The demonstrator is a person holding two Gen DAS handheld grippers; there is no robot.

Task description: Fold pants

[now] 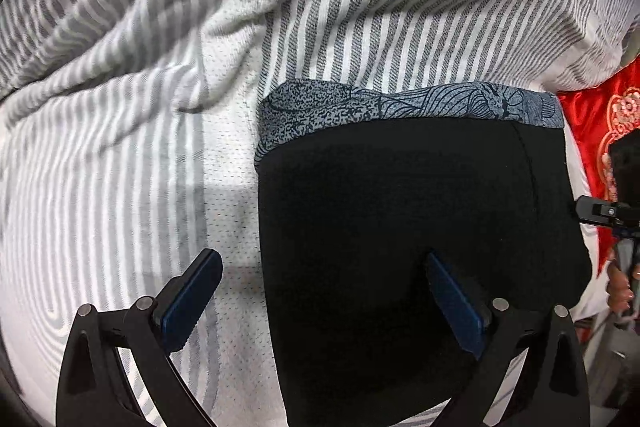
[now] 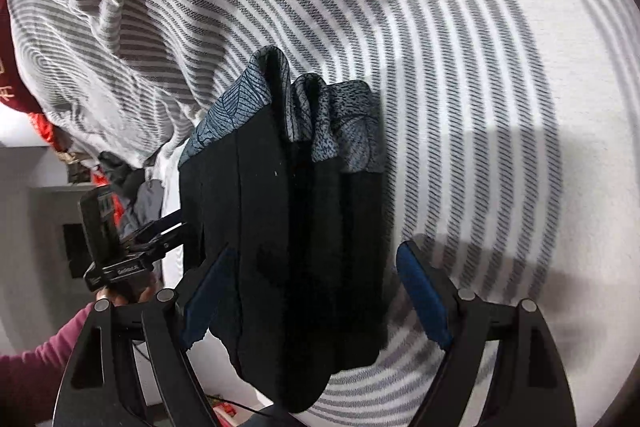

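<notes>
The black pants point(image 1: 400, 247) lie on the bed point(image 1: 120, 187), on a grey-and-white striped sheet, already doubled into a compact dark slab with the patterned blue-grey waistband point(image 1: 400, 107) along the far edge, at twelve o'clock in the left wrist view. That flat, squared lie suggests the fold is well along, and both tools hover over it to tidy or take the next fold.

The left gripper point(image 1: 320, 291) hangs over the near left edge of the pants with its jaws spread wide, one pad over the sheet at seven o'clock, the other over the black cloth at five o'clock. Nothing is pinched. Straddling the edge this way looks like a set-up to catch that border.

The right gripper point(image 2: 316, 291) is likewise spread and holds nothing, its pads standing either side of the narrow end of the slab, which fills the middle of its view. The waistband there bunches at twelve o'clock.

A rumpled striped quilt point(image 1: 140, 7) lies piled beyond, well clear of the work.
</notes>
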